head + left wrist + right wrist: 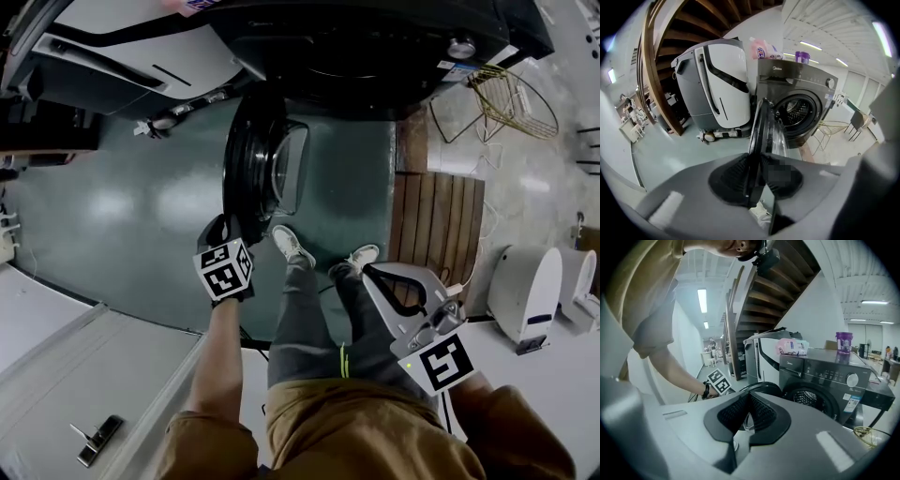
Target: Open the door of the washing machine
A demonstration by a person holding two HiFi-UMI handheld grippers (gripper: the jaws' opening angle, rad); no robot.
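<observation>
The round black glass-windowed door (pixel 253 159) of the dark grey front-loading washing machine (pixel 394 42) stands swung wide open, edge-on in front of the drum. The left gripper (pixel 752 174) is clamped on the door's rim. The right gripper (pixel 749 411) (beside the person's leg) has its jaws together, holding nothing. Below lies a glossy grey-green floor (pixel 112 202), and a brown wooden plank strip (pixel 436 225) is at the right.

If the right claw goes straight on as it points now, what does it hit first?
Probably the open door, whose rim shows just above the right claw; the washing machine stands further back. Depth is unclear.
</observation>
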